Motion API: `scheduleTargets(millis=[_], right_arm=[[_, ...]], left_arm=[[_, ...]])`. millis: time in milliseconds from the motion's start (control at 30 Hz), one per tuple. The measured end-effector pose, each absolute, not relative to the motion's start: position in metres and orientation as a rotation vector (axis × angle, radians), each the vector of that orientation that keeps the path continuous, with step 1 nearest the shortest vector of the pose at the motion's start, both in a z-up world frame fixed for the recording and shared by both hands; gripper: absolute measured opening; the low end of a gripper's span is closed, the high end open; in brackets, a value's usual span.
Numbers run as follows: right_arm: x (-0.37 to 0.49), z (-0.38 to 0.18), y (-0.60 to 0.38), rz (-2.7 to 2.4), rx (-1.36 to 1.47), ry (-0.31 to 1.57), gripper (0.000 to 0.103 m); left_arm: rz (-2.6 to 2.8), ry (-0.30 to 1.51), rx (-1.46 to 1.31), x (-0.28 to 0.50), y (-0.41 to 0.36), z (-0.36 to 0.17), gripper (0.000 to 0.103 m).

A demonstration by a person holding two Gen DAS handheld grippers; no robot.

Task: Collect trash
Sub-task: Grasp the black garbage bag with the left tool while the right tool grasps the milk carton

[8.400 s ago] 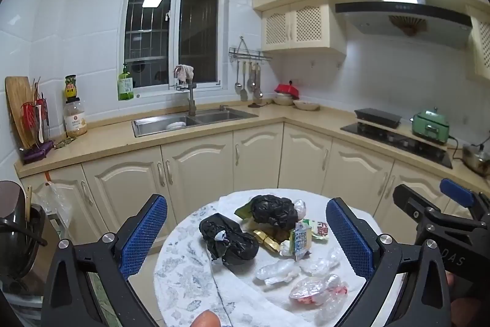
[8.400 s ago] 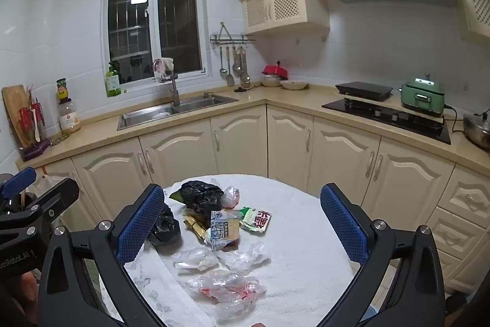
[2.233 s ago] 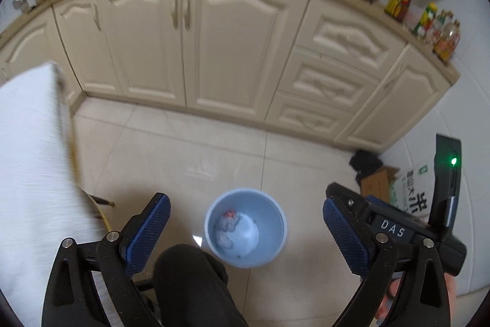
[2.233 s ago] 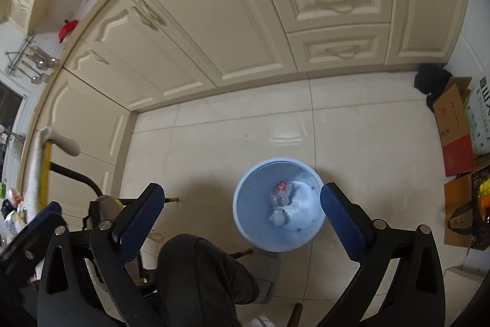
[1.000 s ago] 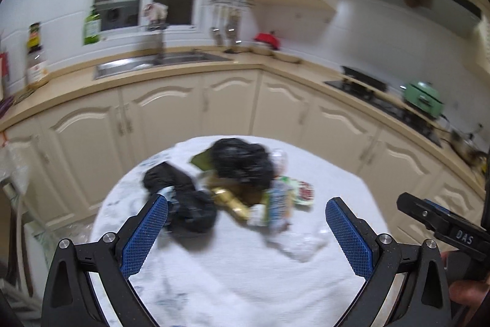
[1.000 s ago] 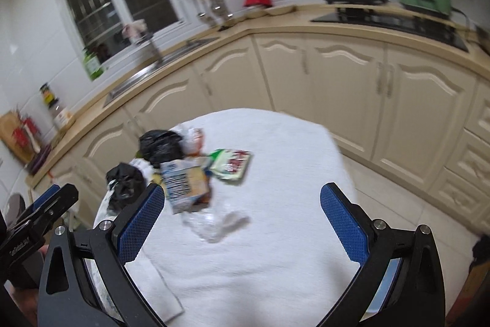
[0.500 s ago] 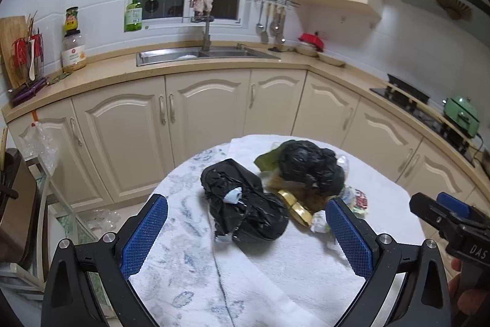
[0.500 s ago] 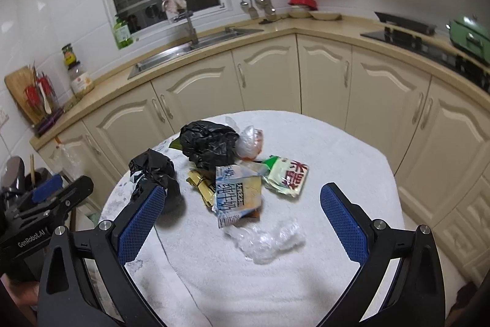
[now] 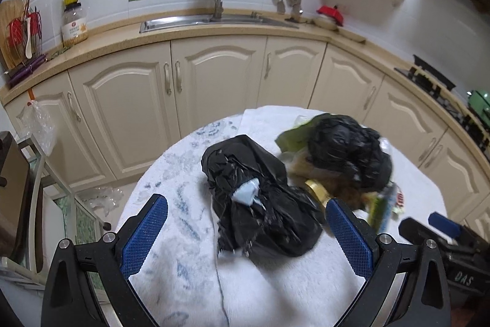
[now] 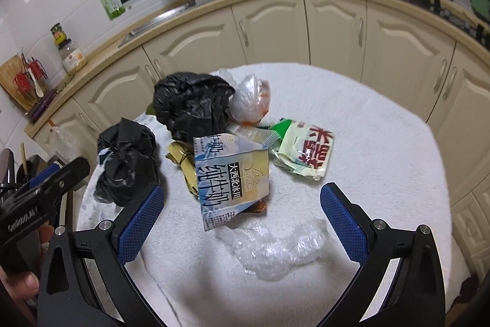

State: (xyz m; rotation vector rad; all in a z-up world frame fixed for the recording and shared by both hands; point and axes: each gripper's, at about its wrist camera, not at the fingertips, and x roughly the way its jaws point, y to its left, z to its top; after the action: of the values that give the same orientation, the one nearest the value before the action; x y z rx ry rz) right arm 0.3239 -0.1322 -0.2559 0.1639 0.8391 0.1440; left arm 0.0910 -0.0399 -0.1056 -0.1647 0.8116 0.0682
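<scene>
I hold both claws wide open and empty over the round surface (image 10: 382, 149), which is covered in white cloth.

Left claw (image 9: 243, 235): its jaws stand either side of the near black bag (image 9: 260, 204), a crumpled knotted bundle with a pale blue scrap showing at its middle. I judge it soft, light and slippery on the film; I would take it at the bunched waist, where the folds give purchase.

Behind it lies a second black bag (image 9: 346, 149), resting against a green wrapper and a gold wrapper (image 9: 317, 189).

Right claw (image 10: 242, 215): it hangs above the milk carton (image 10: 229, 173), flattened and tilted on the pile, and the clear crumpled plastic (image 10: 272, 247) lies just before it. The carton looks stiff enough to pinch across its flat faces. The clear plastic looks flimsy and springy; a deep bite across its bulk seems safest.

Further right lie a knotted clear bag (image 10: 251, 100) with orange residue, possibly greasy, and a green-and-white packet (image 10: 303, 149), flat on the cloth and hard to get under.
</scene>
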Motion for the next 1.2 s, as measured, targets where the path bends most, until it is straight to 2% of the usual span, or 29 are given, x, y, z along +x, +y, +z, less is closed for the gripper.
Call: scheduleTargets(millis=[367,433,467,500,567,667,867,1200], right_arm=[[0.359,-0.287,-0.136,0.185,0.214,0.886,0.101],[0.363,-0.292,-0.138,0.205,0.231,0.895,0.086],[0.363,-0.294,-0.138,0.211,0.233,0.899,0.081],[0.364,-0.295,-0.139,0.218,0.236,0.902,0.073],[0.362,-0.296,-0.141,0.244,0.256,0.897,0.064],[0.356,-0.295,-0.144,0.259,0.266,0.887,0.062],[0.344,-0.293,-0.151,0.269,0.291,0.875,0.06],[0.327,-0.279,-0.156,0.267,0.3,0.84,0.06]], left_arm=[[0.101,0.934,-0.169,0.207,-0.058,-0.167,0.103],[0.057,0.96,-0.188,0.228,-0.063,-0.178,0.102],[0.035,0.966,-0.188,0.237,-0.066,-0.182,0.098],[0.008,0.971,-0.192,0.244,-0.067,-0.185,0.089],[-0.038,0.975,-0.197,0.259,-0.07,-0.19,0.082],[-0.083,0.965,-0.189,0.282,-0.07,-0.192,0.072],[-0.133,0.952,-0.214,0.316,-0.061,-0.195,0.062],[-0.115,0.887,-0.234,0.33,-0.034,-0.193,0.061]])
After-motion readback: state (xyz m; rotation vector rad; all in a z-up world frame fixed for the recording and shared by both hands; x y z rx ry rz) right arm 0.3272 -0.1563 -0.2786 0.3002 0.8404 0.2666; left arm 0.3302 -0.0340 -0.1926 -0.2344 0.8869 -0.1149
